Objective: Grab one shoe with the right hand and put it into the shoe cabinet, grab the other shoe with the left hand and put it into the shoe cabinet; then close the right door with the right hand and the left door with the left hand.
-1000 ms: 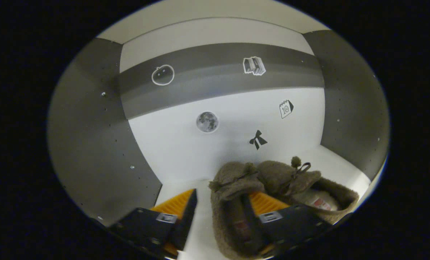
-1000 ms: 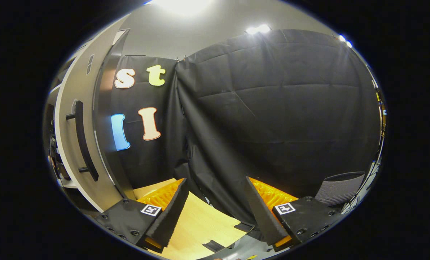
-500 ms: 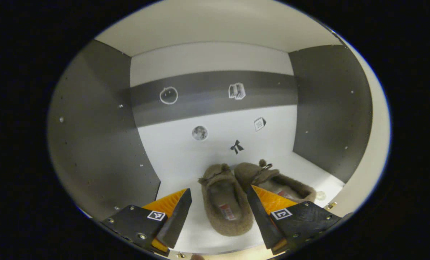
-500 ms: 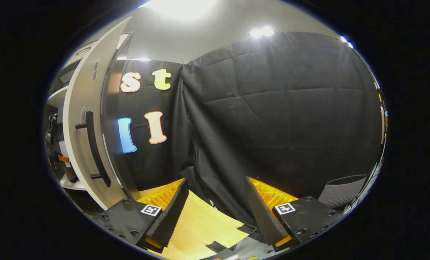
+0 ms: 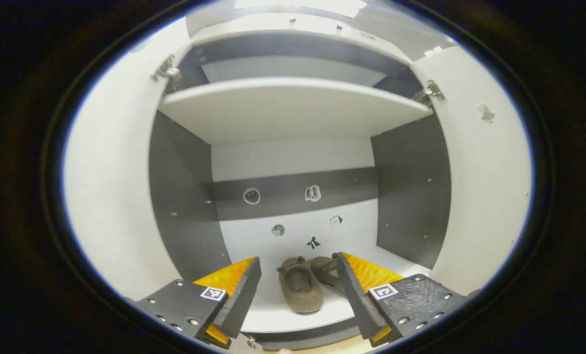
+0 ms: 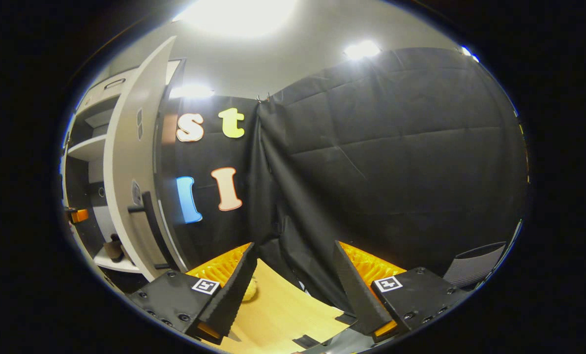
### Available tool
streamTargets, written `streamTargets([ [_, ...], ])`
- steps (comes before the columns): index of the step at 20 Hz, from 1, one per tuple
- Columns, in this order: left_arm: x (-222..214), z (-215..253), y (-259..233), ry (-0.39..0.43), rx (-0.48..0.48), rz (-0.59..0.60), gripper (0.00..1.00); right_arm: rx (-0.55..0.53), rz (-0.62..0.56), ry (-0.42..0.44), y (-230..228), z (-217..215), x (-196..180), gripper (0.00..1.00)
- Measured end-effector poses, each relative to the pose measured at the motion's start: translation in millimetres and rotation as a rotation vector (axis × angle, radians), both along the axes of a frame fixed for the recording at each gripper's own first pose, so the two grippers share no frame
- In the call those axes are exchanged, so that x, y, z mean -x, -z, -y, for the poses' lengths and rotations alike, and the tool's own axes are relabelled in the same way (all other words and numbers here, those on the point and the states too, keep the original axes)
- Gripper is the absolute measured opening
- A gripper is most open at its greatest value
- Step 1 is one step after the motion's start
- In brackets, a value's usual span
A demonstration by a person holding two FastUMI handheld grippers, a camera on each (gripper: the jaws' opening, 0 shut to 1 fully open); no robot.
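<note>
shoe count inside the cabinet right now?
2. Both sit side by side on the cabinet's bottom shelf in the left gripper view: the left shoe in full view, the right shoe partly hidden behind a gripper finger.

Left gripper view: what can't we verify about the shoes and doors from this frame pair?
- Right shoe: heel hidden behind the left gripper's finger, left gripper view.
- Back-wall stickers: too small to read.
- Right door: seen edge-on in the right gripper view; handle partly hidden.
- Left door: outer face and handle cut off by the view's edge.
</note>
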State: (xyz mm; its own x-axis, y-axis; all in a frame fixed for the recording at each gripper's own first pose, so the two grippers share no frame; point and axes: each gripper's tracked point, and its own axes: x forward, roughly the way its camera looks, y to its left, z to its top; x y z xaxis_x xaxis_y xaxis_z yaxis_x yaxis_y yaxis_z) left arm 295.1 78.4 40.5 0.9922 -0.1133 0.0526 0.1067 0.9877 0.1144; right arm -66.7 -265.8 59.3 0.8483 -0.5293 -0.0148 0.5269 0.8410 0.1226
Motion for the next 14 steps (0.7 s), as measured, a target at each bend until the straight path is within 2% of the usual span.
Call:
streamTargets([
  [4, 60.9, -1.4, 5.4, 0.036, 0.029, 0.054, 0.96, -0.004, 0.059, -0.091, -30.0, -21.9, -5.0, 1.0],
  [5, 75.4, -2.3, 12.0, 0.047, 0.033, 0.056, 0.96, 0.009, 0.07, -0.113, -37.2, -27.5, -6.9, 0.92],
  [8, 115.4, -0.6, 37.9, 0.077, 0.044, 0.022, 0.96, 0.073, 0.081, -0.17, -54.8, -34.6, -19.7, 0.98],
  [12, 147.7, -1.2, 65.1, 0.036, 0.042, -0.026, 0.96, 0.152, 0.113, -0.216, -73.4, -38.4, -39.7, 0.98],
  [13, 155.3, 0.6, 68.6, 0.034, 0.024, -0.03, 0.96, 0.15, 0.11, -0.248, -68.4, -44.3, -48.7, 0.92],
  [14, 161.0, 1.1, 71.1, 0.025, 0.002, -0.035, 0.96, 0.15, 0.094, -0.287, -61.3, -48.9, -60.3, 0.98],
])
